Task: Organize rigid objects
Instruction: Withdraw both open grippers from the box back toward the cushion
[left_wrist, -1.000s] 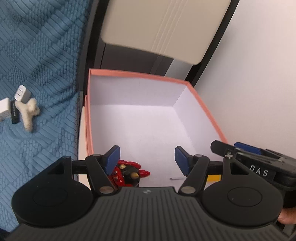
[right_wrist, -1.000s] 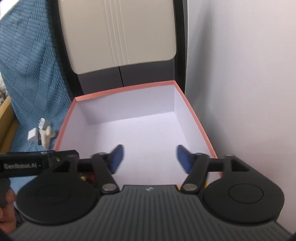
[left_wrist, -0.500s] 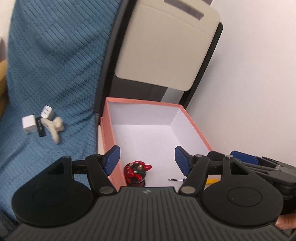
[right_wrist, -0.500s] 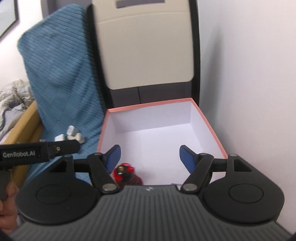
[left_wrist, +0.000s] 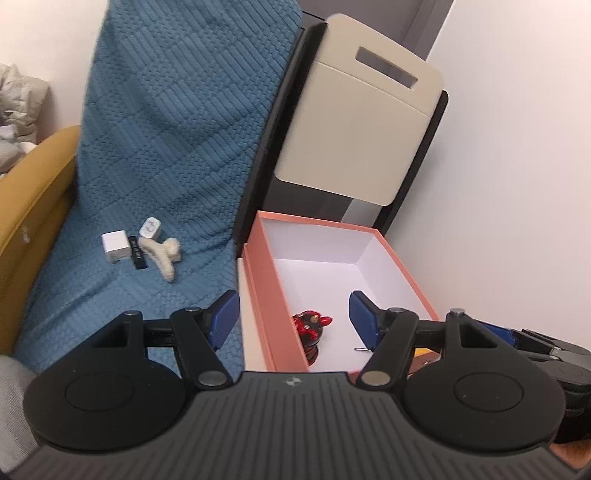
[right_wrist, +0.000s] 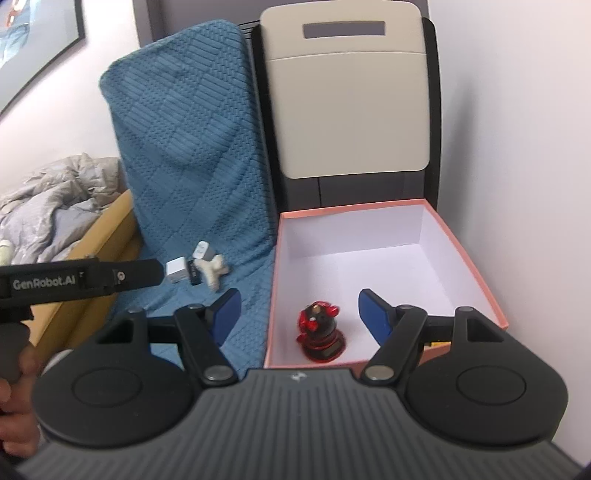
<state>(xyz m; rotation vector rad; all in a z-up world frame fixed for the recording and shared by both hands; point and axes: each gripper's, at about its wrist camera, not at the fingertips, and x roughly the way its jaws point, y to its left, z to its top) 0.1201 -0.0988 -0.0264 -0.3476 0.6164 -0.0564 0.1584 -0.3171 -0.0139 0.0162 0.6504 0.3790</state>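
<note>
An open pink box (left_wrist: 271, 291) (right_wrist: 476, 269) with a white inside stands beside a blue blanket. A red and black figurine (left_wrist: 311, 329) (right_wrist: 320, 334) stands in its near left corner. A thin metal pin (left_wrist: 361, 349) lies near it. On the blanket lie a white charger cube (left_wrist: 116, 246) (right_wrist: 176, 271), a small black item (left_wrist: 136, 252), a white plug (left_wrist: 150, 228) (right_wrist: 202, 251) and a cream hair claw (left_wrist: 162, 255) (right_wrist: 211, 271). My left gripper (left_wrist: 293, 315) is open and empty above the box's left wall. My right gripper (right_wrist: 300, 315) is open and empty above the box's near end.
The blue blanket (left_wrist: 166, 147) (right_wrist: 192, 155) drapes over a seat. A beige panel in a black frame (left_wrist: 354, 129) (right_wrist: 347, 107) stands behind the box. A white wall (left_wrist: 509, 184) is close on the right. A mustard armrest (left_wrist: 29, 199) is at the left.
Both grippers have pulled back and up from the box. More of the blanket, the panel and the small items has come into view. Both stay open.
</note>
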